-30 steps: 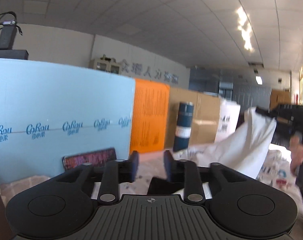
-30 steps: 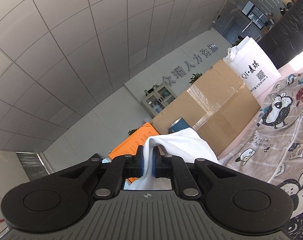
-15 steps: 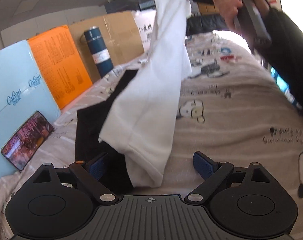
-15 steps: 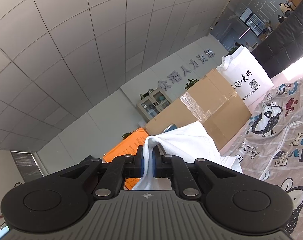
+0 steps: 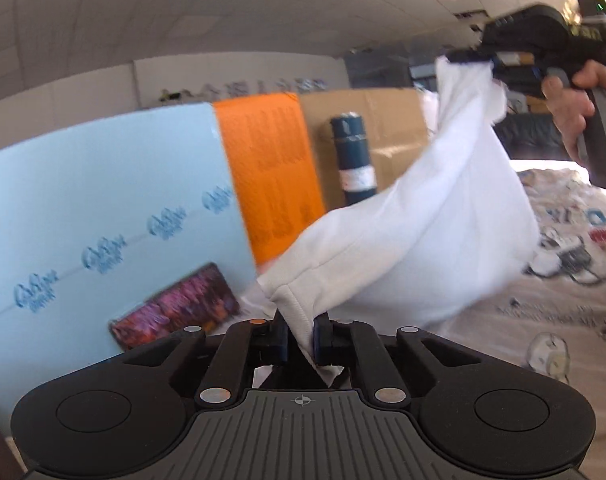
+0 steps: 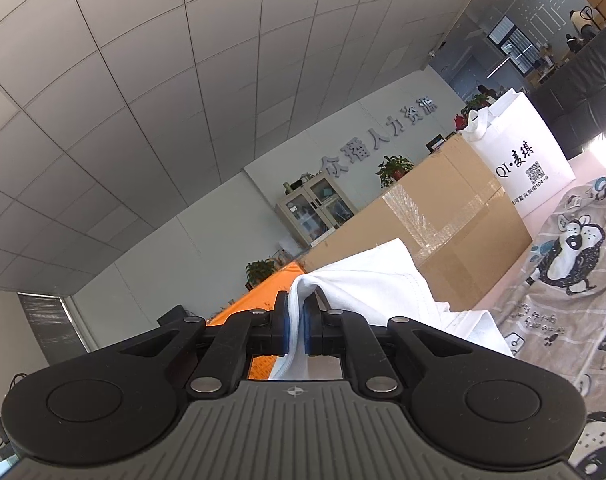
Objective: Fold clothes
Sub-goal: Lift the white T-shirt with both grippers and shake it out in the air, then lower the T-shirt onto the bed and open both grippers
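Over the cartoon-print grey blanket (image 5: 543, 312) your soft white cotton garment (image 5: 423, 220) hangs stretched, clear of it. Left gripper (image 5: 301, 338) pinches its low hem; right gripper (image 6: 297, 330), higher and farther, is clamped on the other end.

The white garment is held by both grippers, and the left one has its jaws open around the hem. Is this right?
Not quite. In the left wrist view the left gripper has its jaws shut on the white garment hem. The right gripper also holds it.

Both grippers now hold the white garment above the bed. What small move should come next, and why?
Probably draw the two grippers apart to stretch the cloth flat. The left gripper is shut on a hemmed edge of the white garment, and the right gripper pinches another part higher up. Between them the cloth sags in a loose pouch above the patterned blanket, so it cannot be folded neatly yet.
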`<action>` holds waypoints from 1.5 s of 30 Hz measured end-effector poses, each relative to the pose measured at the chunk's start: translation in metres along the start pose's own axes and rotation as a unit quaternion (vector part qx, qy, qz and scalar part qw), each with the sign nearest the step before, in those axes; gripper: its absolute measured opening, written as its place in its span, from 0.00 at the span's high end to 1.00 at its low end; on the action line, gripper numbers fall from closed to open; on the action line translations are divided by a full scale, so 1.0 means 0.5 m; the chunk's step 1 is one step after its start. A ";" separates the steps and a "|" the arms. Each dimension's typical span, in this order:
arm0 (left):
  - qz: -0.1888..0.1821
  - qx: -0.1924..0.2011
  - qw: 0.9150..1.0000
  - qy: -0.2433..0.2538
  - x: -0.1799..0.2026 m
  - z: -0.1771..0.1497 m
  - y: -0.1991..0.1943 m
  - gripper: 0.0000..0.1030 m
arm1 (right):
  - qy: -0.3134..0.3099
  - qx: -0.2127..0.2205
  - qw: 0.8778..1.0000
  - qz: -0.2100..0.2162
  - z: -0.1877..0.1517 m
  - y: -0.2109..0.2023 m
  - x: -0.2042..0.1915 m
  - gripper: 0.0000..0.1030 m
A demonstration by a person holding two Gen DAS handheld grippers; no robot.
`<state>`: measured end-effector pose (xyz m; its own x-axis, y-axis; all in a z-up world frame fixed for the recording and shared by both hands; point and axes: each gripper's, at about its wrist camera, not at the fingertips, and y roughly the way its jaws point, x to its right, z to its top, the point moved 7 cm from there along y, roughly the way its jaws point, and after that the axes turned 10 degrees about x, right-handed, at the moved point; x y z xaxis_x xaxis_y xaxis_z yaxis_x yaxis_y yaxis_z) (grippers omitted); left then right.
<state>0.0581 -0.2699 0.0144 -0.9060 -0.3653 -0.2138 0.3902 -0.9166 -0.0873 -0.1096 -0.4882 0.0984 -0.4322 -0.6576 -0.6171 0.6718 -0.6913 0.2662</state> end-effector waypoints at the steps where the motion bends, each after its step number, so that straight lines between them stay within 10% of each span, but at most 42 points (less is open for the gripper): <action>1: 0.025 0.017 1.000 -0.006 -0.023 0.020 0.003 0.91 | 0.001 -0.001 1.000 0.002 0.000 0.017 -0.004 0.94; 10: 0.153 0.167 0.972 0.056 -0.092 0.180 -0.079 0.91 | 0.008 -0.001 0.998 0.055 -0.011 0.096 -0.042 0.95; 23: -0.021 0.102 0.994 0.038 0.004 0.055 -0.262 0.90 | -0.038 -0.057 0.990 0.123 -0.016 -0.172 0.011 0.95; 29: -0.105 0.051 0.993 0.007 0.046 -0.006 -0.328 0.90 | -0.074 -0.057 0.992 0.086 -0.027 -0.313 0.026 0.95; 45: -0.161 -0.081 0.982 -0.060 0.136 -0.133 -0.406 0.90 | -0.118 -0.156 0.981 0.008 -0.088 -0.560 0.092 0.95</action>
<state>-0.0718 -0.0978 -0.0473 -0.9957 -0.0863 -0.0336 0.0924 -0.9535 -0.2869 -0.2909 -0.3115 -0.0372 -0.5229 -0.7435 -0.4168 0.8149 -0.5795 0.0114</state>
